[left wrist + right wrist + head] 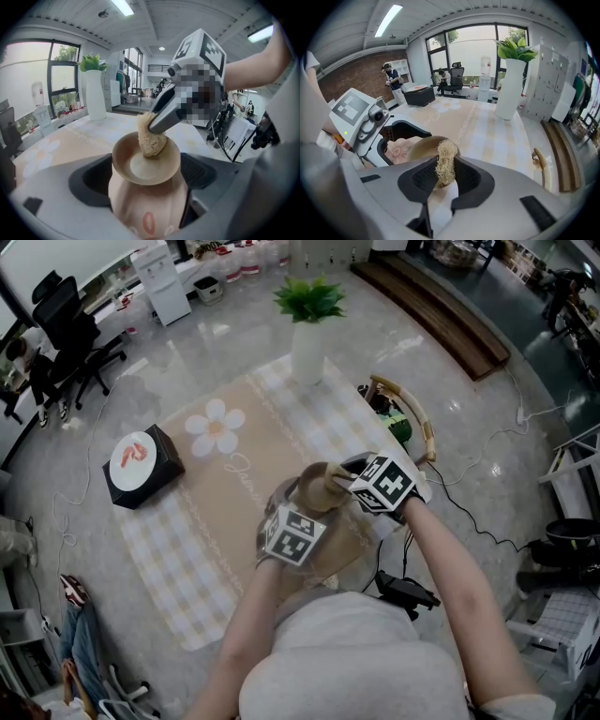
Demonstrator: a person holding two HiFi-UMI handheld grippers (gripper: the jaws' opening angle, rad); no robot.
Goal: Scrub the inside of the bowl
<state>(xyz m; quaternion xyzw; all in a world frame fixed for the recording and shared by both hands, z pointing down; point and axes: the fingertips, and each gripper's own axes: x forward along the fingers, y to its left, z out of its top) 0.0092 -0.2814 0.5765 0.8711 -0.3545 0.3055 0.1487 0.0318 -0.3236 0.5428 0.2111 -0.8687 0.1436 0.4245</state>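
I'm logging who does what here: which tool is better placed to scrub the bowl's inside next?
Right. The right tool is shut on the loofah, which touches the inside of the bowl. The left tool is clamped on the bowl's outer wall, so it is probably best used to steady it.

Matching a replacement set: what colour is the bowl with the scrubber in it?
The bowl is pale peach-beige; it shows best in the left gripper view.

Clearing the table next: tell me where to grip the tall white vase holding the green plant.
Probably grip the tall white vase around its middle, level from the near side: it stands upright and slim, and the green plant blocks the top.
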